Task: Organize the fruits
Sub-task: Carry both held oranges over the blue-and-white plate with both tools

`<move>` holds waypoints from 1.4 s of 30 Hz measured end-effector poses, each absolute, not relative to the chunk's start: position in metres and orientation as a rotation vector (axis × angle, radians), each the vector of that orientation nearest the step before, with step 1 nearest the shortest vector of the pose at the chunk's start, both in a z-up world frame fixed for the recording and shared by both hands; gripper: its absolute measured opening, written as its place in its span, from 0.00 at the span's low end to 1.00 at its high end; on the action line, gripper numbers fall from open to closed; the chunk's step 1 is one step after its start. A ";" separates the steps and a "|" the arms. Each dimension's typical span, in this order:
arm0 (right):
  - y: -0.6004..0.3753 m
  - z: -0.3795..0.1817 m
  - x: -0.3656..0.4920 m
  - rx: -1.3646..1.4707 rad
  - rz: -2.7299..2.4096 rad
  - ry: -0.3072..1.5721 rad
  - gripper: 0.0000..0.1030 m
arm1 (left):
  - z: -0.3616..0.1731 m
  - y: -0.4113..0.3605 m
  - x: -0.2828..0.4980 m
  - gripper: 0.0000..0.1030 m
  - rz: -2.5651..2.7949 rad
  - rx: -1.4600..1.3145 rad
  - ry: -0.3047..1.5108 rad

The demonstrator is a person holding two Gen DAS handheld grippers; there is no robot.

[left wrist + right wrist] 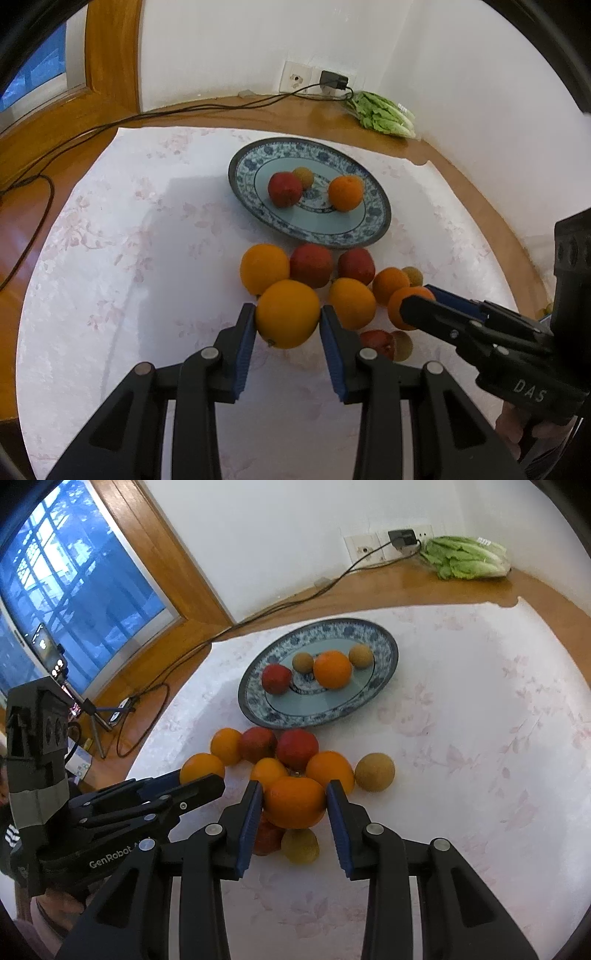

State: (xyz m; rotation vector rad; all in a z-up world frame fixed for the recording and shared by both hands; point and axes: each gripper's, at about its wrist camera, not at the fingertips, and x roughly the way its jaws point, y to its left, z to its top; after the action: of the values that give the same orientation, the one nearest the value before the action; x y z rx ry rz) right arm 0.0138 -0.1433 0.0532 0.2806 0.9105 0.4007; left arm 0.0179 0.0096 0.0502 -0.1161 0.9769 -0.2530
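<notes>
A: Status?

B: Your left claw (287, 317) is clenched on a yellow-orange fruit (287, 314); your right claw (294, 801) grips a deeper orange (294, 802). Both sit in the pile on the desk (110, 258).

A: Target?

B: Plate (373, 206) lies straight ahead of both claws, beyond the pile.

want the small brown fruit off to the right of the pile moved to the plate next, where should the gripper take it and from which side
Grip the small brown fruit across its widest middle, coming from above or from its open right side. It is round, so no axis is better than another. Its left edge sits close to an orange, while bare cloth lies to the right and front, leaving room for both fingers.
</notes>
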 end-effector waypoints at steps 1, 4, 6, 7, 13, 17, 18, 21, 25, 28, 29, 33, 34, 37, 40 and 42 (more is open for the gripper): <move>-0.144 0.054 0.014 0.281 0.401 0.907 0.36 | 0.052 0.009 0.018 0.36 -0.253 -0.114 0.973; -0.146 0.057 0.013 0.283 0.404 0.893 0.35 | 0.056 0.006 0.019 0.36 -0.257 -0.109 0.964; -0.147 0.059 0.013 0.281 0.405 0.885 0.36 | 0.059 0.005 0.019 0.36 -0.260 -0.108 0.956; -0.148 0.060 0.013 0.280 0.406 0.881 0.36 | 0.061 0.004 0.020 0.36 -0.262 -0.106 0.951; -0.153 0.068 0.018 0.261 0.386 0.853 0.35 | 0.067 -0.001 0.030 0.36 -0.265 -0.096 0.935; -0.157 0.072 0.022 0.250 0.375 0.839 0.35 | 0.069 -0.003 0.038 0.35 -0.264 -0.093 0.928; -0.157 0.073 0.024 0.244 0.373 0.835 0.36 | 0.069 -0.003 0.040 0.36 -0.263 -0.093 0.926; -0.159 0.075 0.030 0.229 0.365 0.825 0.35 | 0.071 -0.006 0.047 0.35 -0.264 -0.090 0.919; -0.160 0.076 0.038 0.215 0.355 0.813 0.35 | 0.070 -0.010 0.059 0.36 -0.259 -0.085 0.915; -0.161 0.076 0.046 0.205 0.348 0.807 0.36 | 0.067 -0.012 0.067 0.35 -0.256 -0.082 0.922; -0.162 0.076 0.048 0.203 0.345 0.806 0.36 | 0.066 -0.013 0.069 0.35 -0.255 -0.081 0.926; -0.162 0.074 0.058 0.195 0.342 0.804 0.35 | 0.060 -0.016 0.078 0.35 -0.254 -0.079 0.936; -0.161 0.072 0.061 0.192 0.341 0.805 0.35 | 0.059 -0.017 0.081 0.35 -0.253 -0.078 0.940; -0.160 0.068 0.068 0.189 0.341 0.807 0.36 | 0.053 -0.019 0.087 0.35 -0.250 -0.079 0.952; -0.159 0.065 0.075 0.178 0.336 0.803 0.35 | 0.049 -0.020 0.094 0.35 -0.249 -0.091 0.957; -0.158 0.063 0.079 0.170 0.328 0.802 0.35 | 0.048 -0.020 0.096 0.35 -0.246 -0.092 0.955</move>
State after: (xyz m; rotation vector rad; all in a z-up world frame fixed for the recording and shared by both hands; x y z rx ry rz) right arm 0.0788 -0.1583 0.0628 0.1705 0.8022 0.3278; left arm 0.0962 -0.0198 0.0479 -0.0917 0.9545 -0.2465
